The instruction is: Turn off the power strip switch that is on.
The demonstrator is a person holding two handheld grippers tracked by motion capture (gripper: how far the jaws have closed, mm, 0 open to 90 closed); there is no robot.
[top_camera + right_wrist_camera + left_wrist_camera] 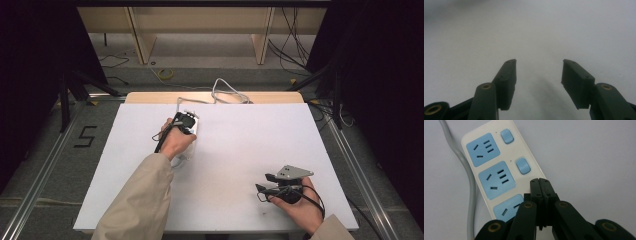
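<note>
A white power strip [534, 171] with blue sockets [496, 179] and blue rocker switches [523, 165] lies on the white table top. My left gripper [539, 180] is shut with nothing between its jaws. Its tips are over the strip's right edge, just below the second switch and beside the third socket. Whether they touch the strip I cannot tell. In the high view the left gripper [189, 119] sits over the strip [195, 130] at the table's back left. My right gripper [262, 182] rests low at the front right, open [539, 67] over bare table.
The strip's grey cable [470, 182] runs along its left side and loops off the table's far edge [225, 92]. The white table top [240, 145] has dark curtains on both sides. Tripod legs and cables lie on the floor [165, 74] beyond it.
</note>
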